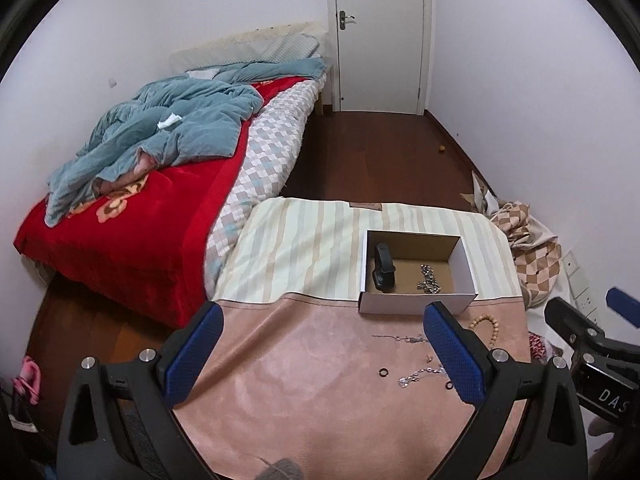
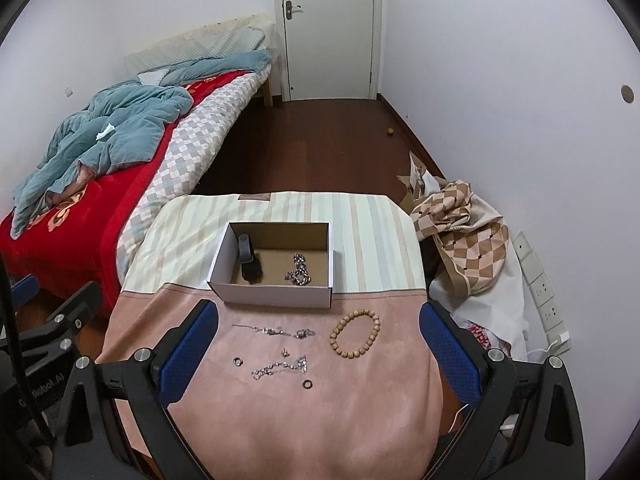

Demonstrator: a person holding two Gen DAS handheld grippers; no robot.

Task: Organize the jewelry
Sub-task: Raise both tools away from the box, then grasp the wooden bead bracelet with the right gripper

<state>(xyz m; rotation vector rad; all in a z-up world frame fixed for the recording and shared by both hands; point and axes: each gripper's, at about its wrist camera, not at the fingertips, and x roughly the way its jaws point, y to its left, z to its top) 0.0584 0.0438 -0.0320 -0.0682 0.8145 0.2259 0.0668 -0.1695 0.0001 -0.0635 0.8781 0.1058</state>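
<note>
An open cardboard box (image 2: 276, 295) (image 1: 416, 305) stands on the cloth-covered table; inside lie a black watch band (image 2: 249, 258) (image 1: 383, 266) and a silver chain (image 2: 298, 271) (image 1: 429, 280). In front of the box, on the pink cloth, lie a wooden bead bracelet (image 2: 355, 333) (image 1: 485, 322), a thin silver necklace (image 2: 276, 332), a silver bracelet (image 2: 280, 367) (image 1: 420, 375), a small earring (image 2: 285, 353) and two rings (image 2: 238, 361) (image 2: 307, 384). My right gripper (image 2: 318, 354) hovers open above these pieces, holding nothing. My left gripper (image 1: 322, 354) is open and empty over the pink cloth, left of the jewelry.
A bed (image 1: 132, 216) with a red blanket and blue quilt lies left of the table. Crumpled checked fabric (image 2: 464, 236) is piled by the right wall with wall sockets (image 2: 540, 284). Dark wooden floor (image 2: 320, 144) runs to a shut white door (image 2: 328, 28).
</note>
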